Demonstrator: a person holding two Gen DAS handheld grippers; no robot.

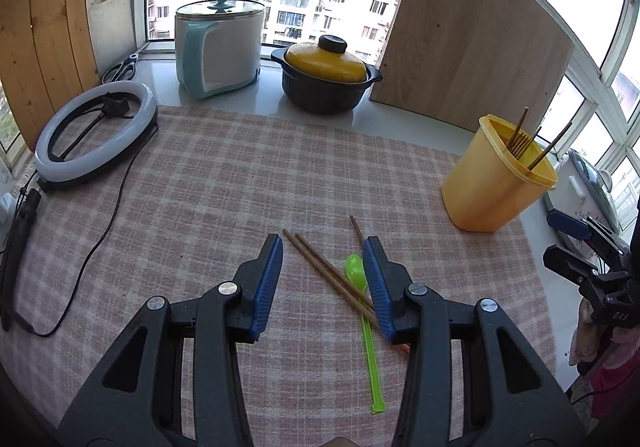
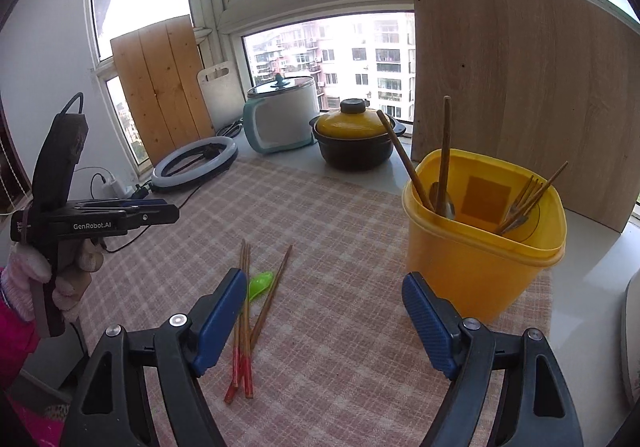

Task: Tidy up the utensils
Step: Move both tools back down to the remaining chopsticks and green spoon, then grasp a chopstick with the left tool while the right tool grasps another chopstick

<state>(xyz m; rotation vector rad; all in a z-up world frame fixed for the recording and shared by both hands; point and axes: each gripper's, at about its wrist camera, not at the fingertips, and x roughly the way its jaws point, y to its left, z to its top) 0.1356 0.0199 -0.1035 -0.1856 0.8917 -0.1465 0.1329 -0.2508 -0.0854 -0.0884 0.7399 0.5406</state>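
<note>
Blue-padded fingers (image 1: 266, 287) of the left gripper (image 1: 324, 283) stand parted with nothing clamped, tilted down at the checked cloth (image 1: 224, 183), and the loose utensils lie right in the gap: a pair of brown chopsticks (image 1: 328, 271) runs diagonally from just ahead of the left-hand finger back toward the right-hand finger, crossing over the green spoon (image 1: 362, 307), whose bowl sits beside that right-hand finger while its handle trails back toward the camera. One more stick pokes out ahead of the right-hand finger's tip. Both long axes lie roughly along the pointing line, slanted, so a closing squeeze would likely meet them across their width. In its own view the right gripper (image 2: 324, 311) is spread wider and holds nothing; the same bundle lies under and just outside its left-hand finger (image 2: 220, 311), red-tipped ends toward the camera, so it would have to shift sideways to straddle them. By my reading the left hand is better placed for the pick. Out beyond the fingers, ahead and to the right of both grippers, the yellow container (image 2: 480, 247) stands upright on the cloth, already holding forks, a spoon and sticks; it is closer to the right gripper's right-hand finger. Seen from the right wrist, the left gripper hangs low over the cloth in a gloved hand (image 2: 48, 275).
</note>
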